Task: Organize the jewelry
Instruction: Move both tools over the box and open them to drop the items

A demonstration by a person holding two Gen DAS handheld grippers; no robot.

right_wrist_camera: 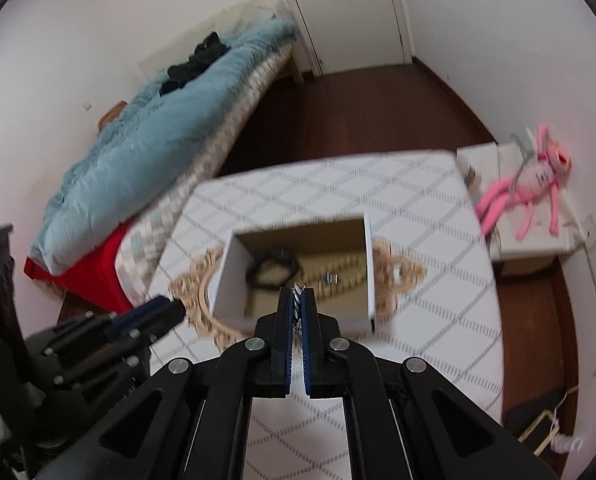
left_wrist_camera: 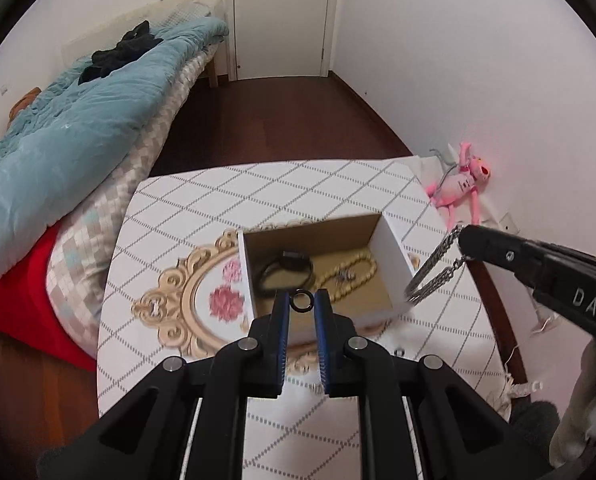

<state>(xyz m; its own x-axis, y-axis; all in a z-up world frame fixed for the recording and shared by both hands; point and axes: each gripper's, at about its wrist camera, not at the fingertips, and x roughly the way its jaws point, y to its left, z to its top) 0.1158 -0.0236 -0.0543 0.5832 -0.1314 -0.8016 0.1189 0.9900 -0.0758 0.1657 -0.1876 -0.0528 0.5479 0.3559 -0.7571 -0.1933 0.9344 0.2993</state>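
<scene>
An open white box (left_wrist_camera: 393, 256) with a brown inside stands on the table; it holds a black band (left_wrist_camera: 284, 270) and a beige bead string (left_wrist_camera: 351, 276). My left gripper (left_wrist_camera: 301, 300) is shut on a small black ring (left_wrist_camera: 301, 301), held over the box's near edge. My right gripper (right_wrist_camera: 297, 294) is shut on a silver chain (right_wrist_camera: 296, 300), above the box (right_wrist_camera: 226, 280). In the left wrist view the right gripper (left_wrist_camera: 463, 236) comes in from the right and the chain (left_wrist_camera: 433, 272) hangs in a loop beside the box's right wall.
The table has a white cloth with a grey diamond pattern (left_wrist_camera: 258, 192). A gold ornate oval frame (left_wrist_camera: 178, 292) lies under the box. A bed with a blue duvet (left_wrist_camera: 78, 128) is at the left. A pink plush toy (left_wrist_camera: 463, 184) lies at the right.
</scene>
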